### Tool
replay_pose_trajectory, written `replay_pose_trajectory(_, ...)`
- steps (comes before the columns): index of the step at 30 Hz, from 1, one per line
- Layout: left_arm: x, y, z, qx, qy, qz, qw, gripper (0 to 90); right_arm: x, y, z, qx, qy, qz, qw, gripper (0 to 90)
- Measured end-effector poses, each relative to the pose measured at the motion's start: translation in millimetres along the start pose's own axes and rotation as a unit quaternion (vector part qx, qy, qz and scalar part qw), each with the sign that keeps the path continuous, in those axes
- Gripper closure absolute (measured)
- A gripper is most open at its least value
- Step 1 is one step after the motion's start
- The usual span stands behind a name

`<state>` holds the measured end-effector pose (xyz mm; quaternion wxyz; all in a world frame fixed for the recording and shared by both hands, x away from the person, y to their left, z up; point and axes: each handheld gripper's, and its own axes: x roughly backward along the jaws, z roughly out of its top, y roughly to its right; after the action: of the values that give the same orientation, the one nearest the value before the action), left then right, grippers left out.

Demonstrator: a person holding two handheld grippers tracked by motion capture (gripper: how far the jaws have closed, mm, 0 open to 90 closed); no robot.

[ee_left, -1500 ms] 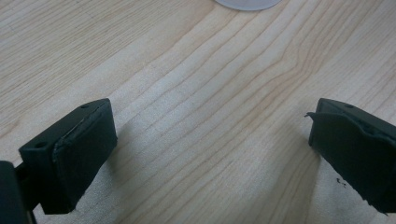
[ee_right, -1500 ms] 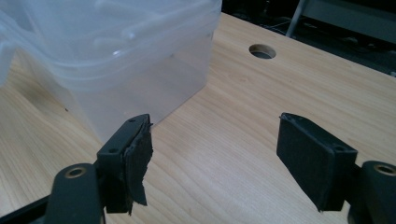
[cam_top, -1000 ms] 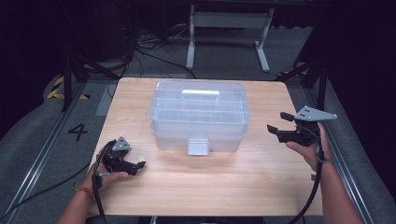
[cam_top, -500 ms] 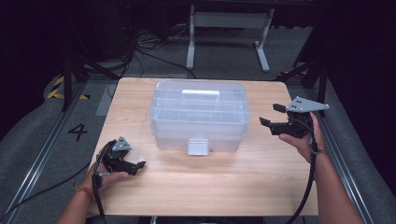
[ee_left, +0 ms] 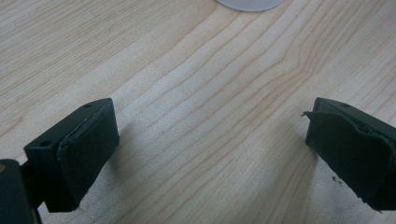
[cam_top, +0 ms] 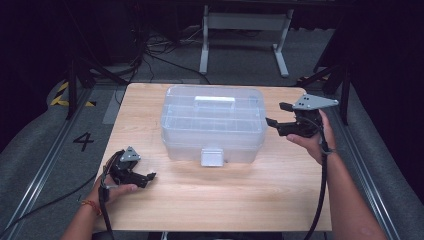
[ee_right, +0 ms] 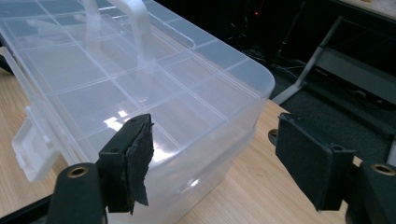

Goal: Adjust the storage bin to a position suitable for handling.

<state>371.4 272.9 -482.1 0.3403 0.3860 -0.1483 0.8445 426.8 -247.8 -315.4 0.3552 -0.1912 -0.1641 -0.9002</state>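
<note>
The right gripper [cam_top: 276, 114] hangs beside the right end of the clear plastic box [cam_top: 212, 122], jaws spread with nothing between them, just short of the box's corner. In the right gripper view the box's rounded corner sits ahead of the pads, the lid's moulded handle [ee_right: 133, 23] farther back and the front latch [ee_right: 30, 147] off to the side. The box stands in the middle of the counter [cam_top: 150, 200], lid down and latch seemingly closed. If the aim is to steady or open it, I'd bring the gripper in level and settle on a firm edge rather than the slick curved wall, where the pads could slip. The left gripper [cam_top: 145, 176] rests low on the counter near the front left, jaws likewise spread and empty; it could brace the box against sliding.
</note>
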Motion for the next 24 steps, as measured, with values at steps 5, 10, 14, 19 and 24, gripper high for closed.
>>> replay_pose_trajectory(5, 0.0, -0.1, 0.0, 0.0, 0.0, 0.0, 1.0, 3.2, -8.3, -3.1, 7.3, 0.0, 0.005, 0.005, 1.0, 28.9)
replay_pose_trajectory(10, -0.1, 0.1, 0.0, 0.001, 0.0, -0.001, 1.0, 3.2, -16.9, -6.9, 15.7, 0.005, 0.006, 0.011, 0.9999, 29.0)
replay_pose_trajectory(14, 0.0, 0.0, 0.0, 0.0, 0.0, 0.0, 1.0, 3.1, -24.2, -9.6, 23.3, 0.006, 0.006, 0.018, 0.9998, 29.0)
replay_pose_trajectory(19, -0.1, -0.1, 0.0, 0.0, 0.0, 0.0, 1.0, 3.1, -35.7, -15.1, 32.8, 0.013, 0.001, 0.026, 0.9996, 29.2)
replay_pose_trajectory(24, -0.1, 0.0, -0.1, 0.0, 0.0, -0.001, 1.0, 3.1, -45.2, -18.1, 40.4, 0.018, -0.004, 0.031, 0.9994, 29.8)
